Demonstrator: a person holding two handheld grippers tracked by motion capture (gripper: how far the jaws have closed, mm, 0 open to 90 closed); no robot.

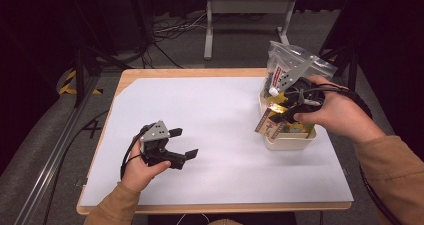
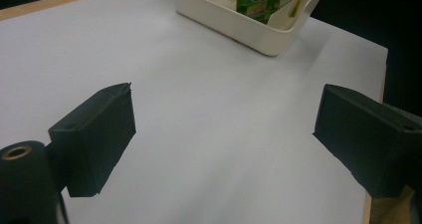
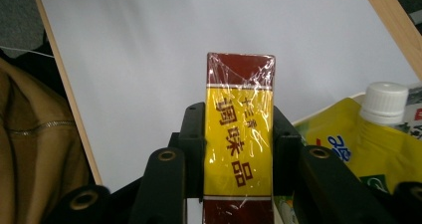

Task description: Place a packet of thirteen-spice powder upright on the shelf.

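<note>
My right gripper point(image 1: 284, 112) is shut on a yellow and dark red box point(image 3: 240, 139) wrapped in clear film; its jaws press on both long sides. In the high view the box point(image 1: 268, 123) is tilted over the left rim of a cream bin point(image 1: 290, 141) at the table's right. My left gripper point(image 1: 182, 143) hovers over the white table sheet at the front left, open with nothing between its black fingers point(image 2: 97, 137). The bin point(image 2: 234, 22) lies ahead of it, well apart.
Inside the bin stand a yellow-green spouted pouch point(image 3: 370, 134) with a white cap and other packets. A clear zip bag point(image 1: 292, 65) rises behind the bin. The white sheet point(image 1: 220, 130) covers a wood-edged table point(image 1: 200, 73); cables and a metal stand lie beyond.
</note>
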